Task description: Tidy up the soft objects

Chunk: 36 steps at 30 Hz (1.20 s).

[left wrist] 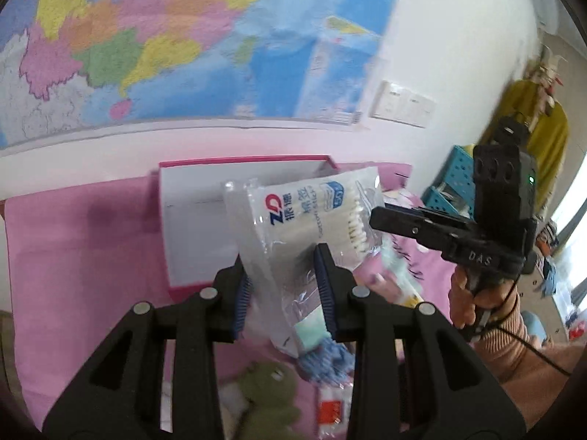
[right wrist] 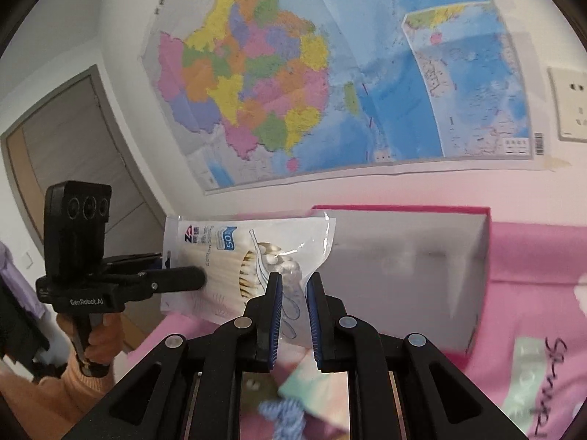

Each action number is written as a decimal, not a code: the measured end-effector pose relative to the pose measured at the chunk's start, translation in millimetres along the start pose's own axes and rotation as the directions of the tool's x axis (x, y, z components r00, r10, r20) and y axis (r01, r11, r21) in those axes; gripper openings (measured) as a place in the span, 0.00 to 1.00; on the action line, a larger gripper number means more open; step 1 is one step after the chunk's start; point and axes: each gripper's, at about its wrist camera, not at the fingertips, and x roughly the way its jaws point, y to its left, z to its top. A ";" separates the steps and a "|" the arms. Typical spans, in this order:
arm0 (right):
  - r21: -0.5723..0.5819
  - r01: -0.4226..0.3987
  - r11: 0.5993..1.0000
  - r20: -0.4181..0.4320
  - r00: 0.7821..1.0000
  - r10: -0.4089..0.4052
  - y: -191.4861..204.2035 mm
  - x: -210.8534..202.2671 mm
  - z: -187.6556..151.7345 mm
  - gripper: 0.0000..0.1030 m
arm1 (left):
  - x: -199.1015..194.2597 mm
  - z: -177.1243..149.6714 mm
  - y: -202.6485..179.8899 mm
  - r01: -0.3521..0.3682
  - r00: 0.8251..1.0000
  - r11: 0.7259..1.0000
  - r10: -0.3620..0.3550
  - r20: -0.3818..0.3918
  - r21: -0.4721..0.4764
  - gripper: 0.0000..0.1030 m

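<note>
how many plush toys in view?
1: a green plush toy on the pink cloth, below the left gripper. Others may be hidden behind the fingers.

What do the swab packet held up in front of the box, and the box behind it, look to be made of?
The clear cotton-swab packet with blue print: thin glossy plastic film, going by its creases, glare and see-through window; the swab sticks look like wood or paper.
The open pink-edged box with pale inner walls: probably matte cardboard, with flat stiff panels and no shine.
</note>
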 end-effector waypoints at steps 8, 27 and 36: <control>0.105 0.051 0.993 -0.097 0.994 -0.041 -40.9 66.2 8.2 0.14 | 63.4 12.4 44.5 -0.041 0.994 0.996 0.032 -0.106 -0.084 0.38; 0.067 0.089 0.994 -0.166 0.983 -0.077 -43.0 60.6 -16.1 0.38 | 45.1 -13.0 46.3 -0.230 0.973 0.970 0.226 -0.046 -0.082 0.44; -0.102 -0.144 0.984 -0.215 0.969 0.119 32.9 23.0 -59.3 0.39 | -19.9 -85.7 14.2 -0.114 0.993 0.992 0.114 0.004 -0.055 0.57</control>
